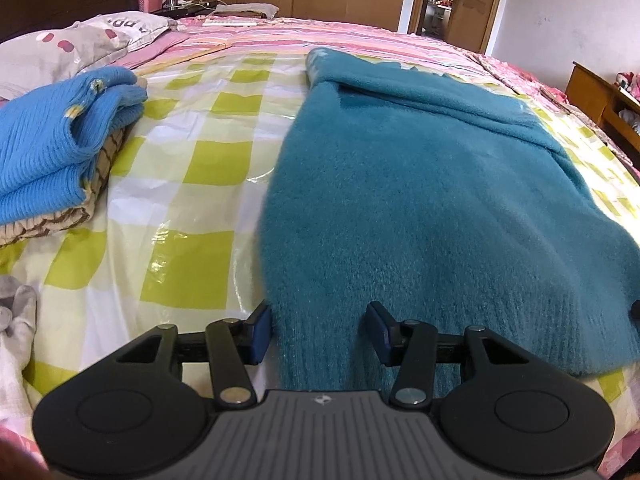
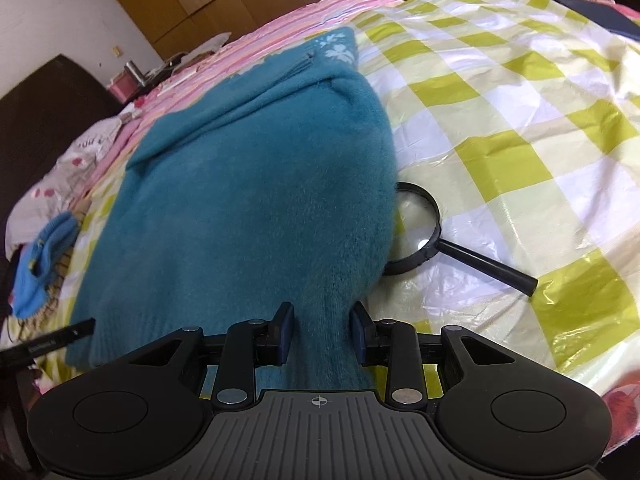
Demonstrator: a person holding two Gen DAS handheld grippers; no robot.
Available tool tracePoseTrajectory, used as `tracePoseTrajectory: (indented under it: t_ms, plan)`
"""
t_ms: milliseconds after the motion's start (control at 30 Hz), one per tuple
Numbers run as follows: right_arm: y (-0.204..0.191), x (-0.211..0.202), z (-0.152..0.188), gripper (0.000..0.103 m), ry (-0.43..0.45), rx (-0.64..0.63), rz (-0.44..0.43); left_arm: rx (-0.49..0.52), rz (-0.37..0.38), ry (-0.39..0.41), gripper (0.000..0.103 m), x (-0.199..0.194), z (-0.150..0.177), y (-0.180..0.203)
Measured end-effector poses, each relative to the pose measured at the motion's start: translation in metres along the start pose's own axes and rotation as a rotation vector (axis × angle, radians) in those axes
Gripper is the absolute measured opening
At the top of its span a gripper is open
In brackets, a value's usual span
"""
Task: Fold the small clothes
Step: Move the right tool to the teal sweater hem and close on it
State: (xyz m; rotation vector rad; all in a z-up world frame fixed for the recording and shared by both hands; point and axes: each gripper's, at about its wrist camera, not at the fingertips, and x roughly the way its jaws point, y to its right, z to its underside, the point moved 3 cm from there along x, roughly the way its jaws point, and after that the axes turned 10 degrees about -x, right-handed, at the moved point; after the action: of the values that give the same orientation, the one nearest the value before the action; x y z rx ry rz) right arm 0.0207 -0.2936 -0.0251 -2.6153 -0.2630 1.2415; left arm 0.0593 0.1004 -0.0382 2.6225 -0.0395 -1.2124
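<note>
Left wrist view: both grippers at the near hem of a fuzzy teal knit sweater [image 1: 420, 184] lying flat on a green-and-white checked plastic sheet [image 1: 192, 168]

Left gripper [image 1: 318, 332] stands wide open, hem between its fingers, nothing clamped; right gripper [image 2: 322, 330] is narrower, hem between its pads, grip uncertain. Both are held low and level. Likely risks: uneven pinching skews the fold, and the cloth may drag the black-framed magnifying glass [image 2: 432, 236] touching its edge

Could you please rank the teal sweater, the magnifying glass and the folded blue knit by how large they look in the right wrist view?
1. teal sweater, largest by far.
2. magnifying glass, partly under the sweater's edge.
3. folded blue knit, smallest here, though it lies at the frame's edge, partly cut off, so its real size is unsure.
</note>
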Motion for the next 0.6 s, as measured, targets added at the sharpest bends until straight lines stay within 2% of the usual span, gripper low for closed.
tracePoseTrajectory:
  t_ms: [133, 400, 533, 600]
  plan:
    - [-0.002, -0.003, 0.002, 0.031, 0.007, -0.010, -0.009, -0.014, 0.030, 0.016, 0.053, -0.004, 0.004, 0.002]
    - [0.001, 0.005, -0.003, 0.031, 0.023, 0.032, -0.025, -0.013, 0.035, -0.020, 0.053, 0.006, -0.003, 0.004]
    - [-0.004, 0.009, -0.005, 0.030, 0.019, 0.026, -0.057, -0.015, 0.014, -0.029, 0.053, 0.007, -0.003, 0.008]
    - [-0.003, 0.012, -0.006, 0.026, 0.022, 0.036, -0.081, -0.023, 0.009, -0.033, 0.049, 0.006, -0.005, 0.010]
